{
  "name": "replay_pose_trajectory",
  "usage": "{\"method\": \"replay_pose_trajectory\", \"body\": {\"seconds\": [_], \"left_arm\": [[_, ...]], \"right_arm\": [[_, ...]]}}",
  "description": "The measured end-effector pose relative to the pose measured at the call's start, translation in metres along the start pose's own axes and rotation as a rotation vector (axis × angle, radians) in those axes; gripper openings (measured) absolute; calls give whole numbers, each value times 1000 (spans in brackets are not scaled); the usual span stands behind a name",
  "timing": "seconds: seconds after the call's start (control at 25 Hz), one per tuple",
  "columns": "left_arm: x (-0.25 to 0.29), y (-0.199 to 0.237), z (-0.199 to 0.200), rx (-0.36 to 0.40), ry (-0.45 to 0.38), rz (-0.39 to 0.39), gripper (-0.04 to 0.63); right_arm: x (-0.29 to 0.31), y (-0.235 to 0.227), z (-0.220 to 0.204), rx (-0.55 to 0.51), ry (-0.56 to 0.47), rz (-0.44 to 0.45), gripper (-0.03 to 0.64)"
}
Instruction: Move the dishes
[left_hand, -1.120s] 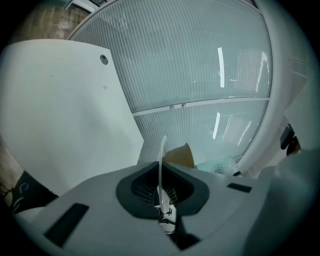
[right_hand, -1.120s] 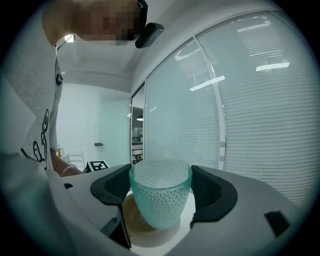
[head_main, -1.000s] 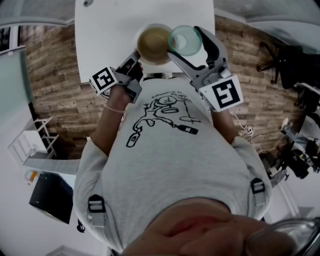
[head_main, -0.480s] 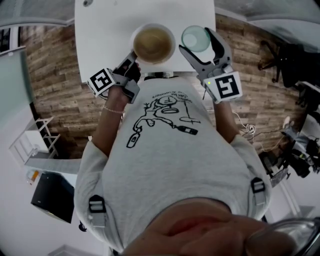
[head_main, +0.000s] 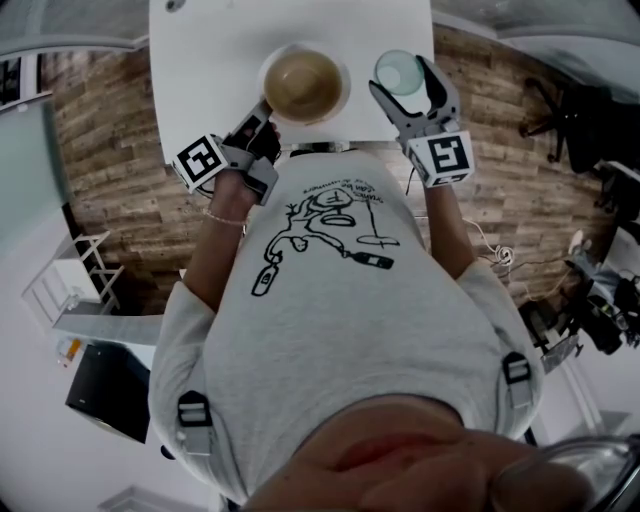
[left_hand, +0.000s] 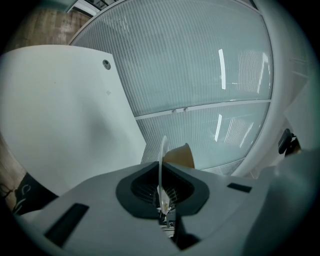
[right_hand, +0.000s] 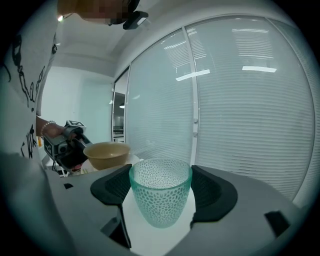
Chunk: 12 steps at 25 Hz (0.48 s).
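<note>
Moved: the cup (head_main: 403, 72) has gone to the right, away from the bowl (head_main: 303, 83) that it overlapped a second ago; the bowl has shifted a little to the left.
Right gripper (head_main: 408, 92): its pads are closed on the two sides of the cup, which stands upright so it cannot tip.
Left gripper (left_hand: 162, 192): its jaws are pinched together on the thin rim of a white plate (left_hand: 162, 155); the bowl sits on this plate, so one grip carries both.
Place: both dishes are at the near edge of the white table (head_main: 210, 60). I cannot tell if they already rest on it.
Judgement: the dishes are kept apart, probably so they do not knock together.
</note>
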<state>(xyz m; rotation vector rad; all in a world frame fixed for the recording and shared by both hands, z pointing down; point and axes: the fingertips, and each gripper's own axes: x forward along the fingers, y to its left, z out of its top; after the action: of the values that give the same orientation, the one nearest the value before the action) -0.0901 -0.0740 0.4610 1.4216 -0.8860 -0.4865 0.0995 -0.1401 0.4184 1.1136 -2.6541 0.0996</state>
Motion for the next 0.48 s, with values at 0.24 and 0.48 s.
{"method": "replay_pose_trajectory", "body": {"seconds": [0.24, 0.48], "left_arm": [[1, -1, 0, 2, 0, -3, 12], [1, -3, 2, 4, -5, -9, 12]], "right_arm": [[3, -11, -34, -14, 13, -36, 373], [8, -18, -74, 32, 41, -57, 373]]}}
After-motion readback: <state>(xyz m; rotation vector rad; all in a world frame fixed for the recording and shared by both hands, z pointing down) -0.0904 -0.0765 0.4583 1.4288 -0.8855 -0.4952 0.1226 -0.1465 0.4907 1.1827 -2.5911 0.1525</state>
